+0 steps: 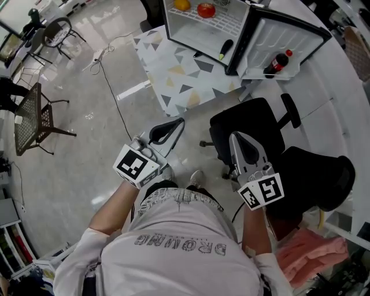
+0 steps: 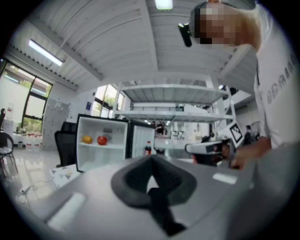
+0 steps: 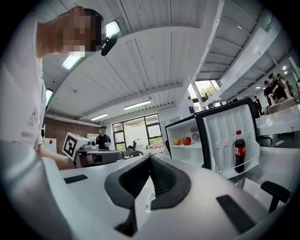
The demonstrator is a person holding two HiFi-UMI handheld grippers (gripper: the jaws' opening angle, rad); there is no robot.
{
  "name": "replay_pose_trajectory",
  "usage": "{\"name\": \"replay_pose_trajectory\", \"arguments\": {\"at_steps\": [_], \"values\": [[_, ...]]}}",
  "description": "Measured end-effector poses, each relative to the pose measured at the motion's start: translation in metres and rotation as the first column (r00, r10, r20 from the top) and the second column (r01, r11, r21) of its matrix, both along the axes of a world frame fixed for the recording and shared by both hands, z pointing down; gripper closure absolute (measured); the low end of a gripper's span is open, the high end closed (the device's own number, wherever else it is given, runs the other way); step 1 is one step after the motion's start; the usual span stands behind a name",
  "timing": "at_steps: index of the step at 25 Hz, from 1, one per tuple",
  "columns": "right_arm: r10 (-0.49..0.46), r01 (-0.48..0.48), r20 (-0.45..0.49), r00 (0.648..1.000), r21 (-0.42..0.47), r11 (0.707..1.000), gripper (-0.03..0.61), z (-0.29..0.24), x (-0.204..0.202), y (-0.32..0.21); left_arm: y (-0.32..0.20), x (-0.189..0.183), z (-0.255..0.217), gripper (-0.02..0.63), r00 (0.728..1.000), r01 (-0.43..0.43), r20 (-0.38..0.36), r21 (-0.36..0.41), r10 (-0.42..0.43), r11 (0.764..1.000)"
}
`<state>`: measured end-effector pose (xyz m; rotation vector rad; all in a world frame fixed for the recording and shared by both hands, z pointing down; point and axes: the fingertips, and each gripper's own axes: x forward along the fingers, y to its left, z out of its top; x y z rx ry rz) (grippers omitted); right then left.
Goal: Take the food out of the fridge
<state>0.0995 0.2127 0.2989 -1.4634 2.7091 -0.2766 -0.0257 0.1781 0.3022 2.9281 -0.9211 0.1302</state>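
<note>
A small fridge [image 1: 199,29] stands open on the floor ahead of me. On its shelf lie an orange fruit [image 1: 181,4] and a red fruit [image 1: 206,9]. A dark thing with a yellow-green tip [image 1: 225,48] lies on the fridge's floor. A cola bottle [image 1: 277,62] stands in the door's rack. My left gripper [image 1: 180,121] is shut and empty, held level well short of the fridge. My right gripper [image 1: 233,136] is beside it, its jaws together with nothing in them. The left gripper view shows both fruits [image 2: 86,139] and the bottle [image 2: 147,149] far off.
A black office chair [image 1: 254,124] stands between my right gripper and the fridge door. A patterned mat [image 1: 173,63] lies under the fridge. A white table [image 1: 341,104] runs along the right. A metal chair [image 1: 34,118] and a floor cable [image 1: 110,87] are at left.
</note>
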Motion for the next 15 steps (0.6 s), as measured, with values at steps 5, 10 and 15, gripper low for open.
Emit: {"name": "replay_pose_trajectory", "arguments": {"at_steps": [5, 10, 15], "values": [[-0.023, 0.023, 0.0, 1.0, 0.005, 1.0, 0.581, 0.003, 0.012, 0.005, 0.008, 0.009, 0.007, 0.607, 1.0, 0.028, -0.003, -0.007, -0.028, 1.0], [-0.036, 0.036, 0.006, 0.999, 0.0, 0.999, 0.581, 0.01, 0.019, 0.009, 0.011, 0.014, 0.007, 0.606, 0.999, 0.049, -0.004, 0.001, -0.049, 0.999], [-0.032, 0.032, 0.014, 0.999, -0.011, 0.999, 0.581, 0.017, 0.026, 0.002, 0.006, 0.015, 0.009, 0.607, 0.998, 0.06, 0.007, 0.004, -0.06, 0.998]]}}
